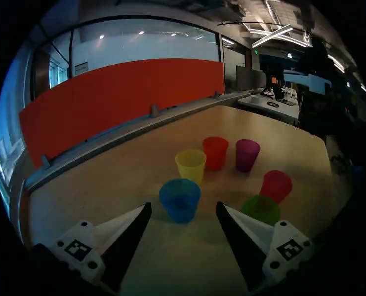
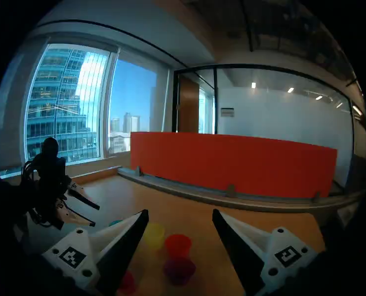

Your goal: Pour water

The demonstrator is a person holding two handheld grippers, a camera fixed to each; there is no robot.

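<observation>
Six plastic cups stand clustered on the wooden table (image 1: 133, 182): blue (image 1: 180, 200) nearest, then yellow (image 1: 190, 165), red (image 1: 215, 152), purple (image 1: 246, 154), pink (image 1: 276, 185) and green (image 1: 261, 209). My left gripper (image 1: 183, 207) is open and low over the table, with the blue cup just ahead of its fingertips and untouched. My right gripper (image 2: 179, 213) is open, empty and higher up, looking down on the yellow cup (image 2: 154, 234), red cup (image 2: 178, 245) and purple cup (image 2: 179, 270). The left gripper (image 2: 97, 217) appears at the left of the right gripper view. I cannot tell what the cups contain.
An orange divider panel (image 1: 123, 98) on a grey rail (image 1: 133, 130) runs along the table's far edge. Beyond it are a glass-walled room and big windows (image 2: 69, 103). Other desks with monitors (image 1: 276, 93) stand at the back right. The table's rounded edge lies right of the cups.
</observation>
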